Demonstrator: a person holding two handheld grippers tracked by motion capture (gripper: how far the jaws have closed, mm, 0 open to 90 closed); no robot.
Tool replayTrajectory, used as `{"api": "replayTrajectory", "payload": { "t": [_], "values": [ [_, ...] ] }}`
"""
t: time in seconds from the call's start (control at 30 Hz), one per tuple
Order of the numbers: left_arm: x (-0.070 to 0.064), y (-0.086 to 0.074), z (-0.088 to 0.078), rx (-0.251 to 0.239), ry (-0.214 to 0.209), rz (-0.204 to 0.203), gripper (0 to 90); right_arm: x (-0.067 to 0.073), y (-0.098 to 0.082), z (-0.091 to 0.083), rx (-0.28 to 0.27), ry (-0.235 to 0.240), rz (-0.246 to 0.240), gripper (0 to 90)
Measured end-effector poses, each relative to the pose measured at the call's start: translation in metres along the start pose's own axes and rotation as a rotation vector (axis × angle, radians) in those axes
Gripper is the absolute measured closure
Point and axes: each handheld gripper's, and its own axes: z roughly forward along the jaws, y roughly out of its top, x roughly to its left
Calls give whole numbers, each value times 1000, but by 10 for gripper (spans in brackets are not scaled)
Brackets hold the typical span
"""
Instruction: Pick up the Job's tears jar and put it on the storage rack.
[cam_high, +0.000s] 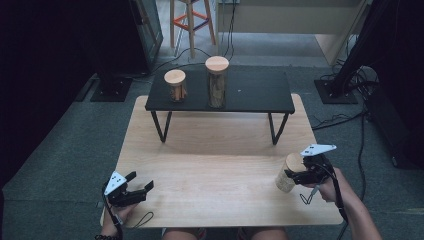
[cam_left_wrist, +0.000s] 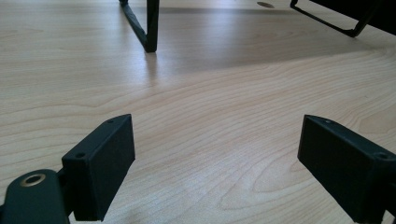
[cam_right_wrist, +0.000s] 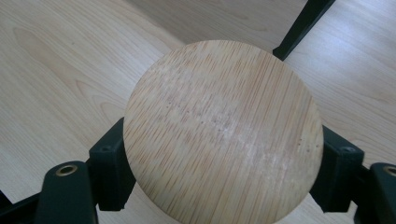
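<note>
Over on the left the left gripper (cam_high: 142, 188) sits low by the near edge of the light wooden table (cam_high: 210, 150), jaws spread wide with nothing but bare wood grain between them in its own view; the hand under it is cut off by the bottom of the high view. Moving along, the low black metal shelf (cam_high: 260, 92) stands at the far side of the table, with a short glass jar with a round wooden lid (cam_high: 175, 85) and a taller glass jar with a wooden lid (cam_high: 217, 81) on it; what's inside either one is too dim to make out, just brownish stuff. No labels or writing I can read anywhere. On the right, the right gripper (cam_high: 292, 176) is clamped on a third glass jar with a wooden lid (cam_high: 288, 173), near the table's right edge and tilted over. In the right gripper view that lid (cam_right_wrist: 223, 131) hides the glass body, with the black pads (cam_right_wrist: 108, 168) pressed against both sides.
</note>
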Motion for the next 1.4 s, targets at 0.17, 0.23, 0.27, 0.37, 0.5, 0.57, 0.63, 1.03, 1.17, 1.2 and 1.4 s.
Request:
{"api": "replayTrajectory", "payload": {
  "t": [0.17,0.23,0.27,0.37,0.5,0.57,0.63,1.03,1.17,1.2,1.4],
  "values": [
    [0,0,0,0,0,-1,112,-2,0,0,1,7,9,245],
    [0,0,0,0,-1,-1,112,-3,-1,0,-6,11,15,247],
    [0,0,0,0,-2,-1,112,-3,-3,0,-11,12,23,248],
    [1,0,0,0,-2,-2,112,0,-2,0,-13,-2,47,250],
    [1,0,0,-1,-2,-3,112,0,3,1,1,-1,44,250],
    [1,0,0,-3,-1,-5,112,0,6,1,10,-1,39,250],
    [1,-1,0,-4,-2,-4,112,1,8,1,16,-5,30,250],
    [1,-1,0,-6,-4,-2,112,3,26,-10,-8,-22,3,250],
    [1,-1,0,-7,-4,-2,112,3,36,-15,-17,-21,-11,250],
    [1,-1,0,-7,-4,0,112,3,39,-16,-19,-19,-11,250],
    [1,-1,0,-3,-9,5,112,2,58,-22,-22,-17,-21,250]
  ]
}}
